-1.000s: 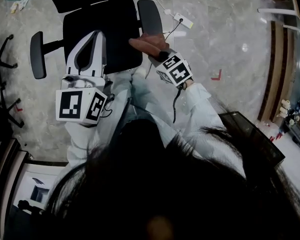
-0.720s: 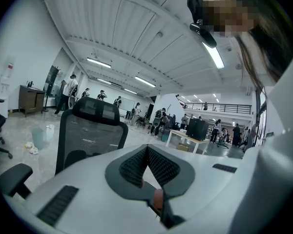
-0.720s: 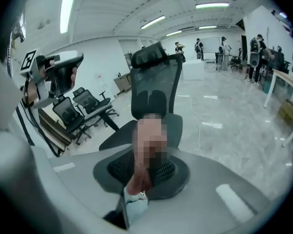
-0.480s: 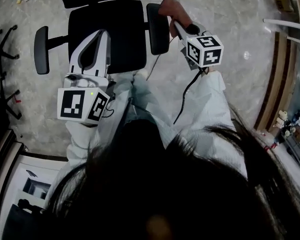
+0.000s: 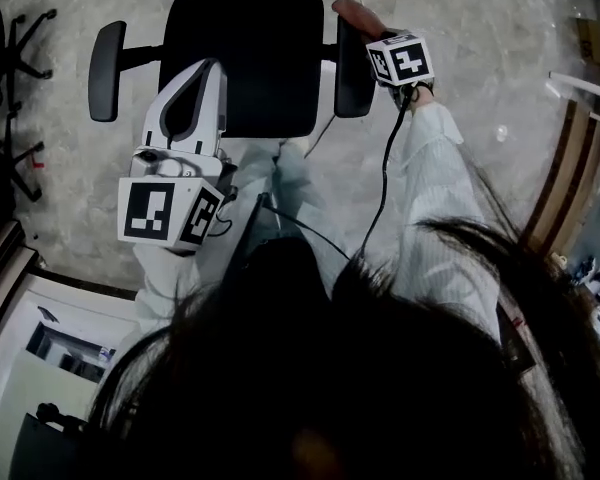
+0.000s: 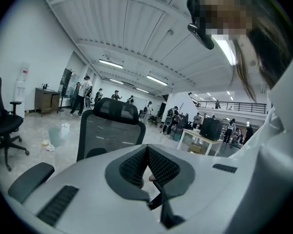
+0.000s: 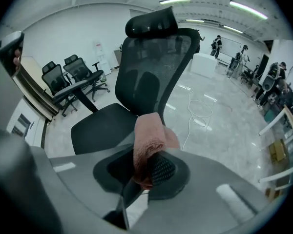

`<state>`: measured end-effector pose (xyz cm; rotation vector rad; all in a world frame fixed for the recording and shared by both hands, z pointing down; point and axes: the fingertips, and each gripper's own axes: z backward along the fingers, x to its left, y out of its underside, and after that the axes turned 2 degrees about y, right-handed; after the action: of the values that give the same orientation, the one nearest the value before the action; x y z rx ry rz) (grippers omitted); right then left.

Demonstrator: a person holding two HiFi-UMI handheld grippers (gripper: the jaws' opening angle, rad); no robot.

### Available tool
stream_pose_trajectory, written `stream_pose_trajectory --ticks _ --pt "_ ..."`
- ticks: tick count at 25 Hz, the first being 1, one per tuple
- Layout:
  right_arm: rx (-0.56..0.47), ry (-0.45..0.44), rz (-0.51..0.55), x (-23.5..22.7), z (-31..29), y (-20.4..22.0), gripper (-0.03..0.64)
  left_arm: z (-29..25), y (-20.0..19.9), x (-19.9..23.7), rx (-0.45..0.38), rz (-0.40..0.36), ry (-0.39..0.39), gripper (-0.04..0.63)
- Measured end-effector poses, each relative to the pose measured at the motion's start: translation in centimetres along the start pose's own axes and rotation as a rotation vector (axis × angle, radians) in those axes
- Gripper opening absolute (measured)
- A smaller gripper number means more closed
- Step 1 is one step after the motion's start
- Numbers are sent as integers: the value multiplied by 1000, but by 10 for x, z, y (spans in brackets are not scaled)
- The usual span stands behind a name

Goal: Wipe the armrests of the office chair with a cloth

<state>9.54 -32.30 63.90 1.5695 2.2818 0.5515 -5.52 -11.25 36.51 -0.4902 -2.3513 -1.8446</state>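
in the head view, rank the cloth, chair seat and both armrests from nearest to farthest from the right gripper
From the right gripper:
1. cloth, clamped in its jaws.
2. right-side armrest, just beside it.
3. chair seat, in the middle.
4. left-side armrest, across the seat at the view's left.

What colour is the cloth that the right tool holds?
Dusty pink. The soft folded cloth shows best in the right gripper view.

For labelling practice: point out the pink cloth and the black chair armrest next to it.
Pink cloth (image 7: 147, 135): right gripper view, folded upper part.
Black chair armrest (image 5: 353, 73): head view, middle of pad.
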Motion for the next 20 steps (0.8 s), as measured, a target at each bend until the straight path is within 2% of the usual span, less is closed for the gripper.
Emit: stream_pose_trajectory --ticks 4,7,9,20 --pt "23 -58 58 31 7 14 49 3 -2 2 -5 5 -2 3" --pt "69 -131 127 58 24 30 51 1 -5 -6 -10 6 29 3" --pt "78 -173 137 76 36 42 50 -1 -5 -14 -10 5 53 3" --pt "14 -272 -4 149 85 107 51 -20 2 -62 17 -14 186 3"
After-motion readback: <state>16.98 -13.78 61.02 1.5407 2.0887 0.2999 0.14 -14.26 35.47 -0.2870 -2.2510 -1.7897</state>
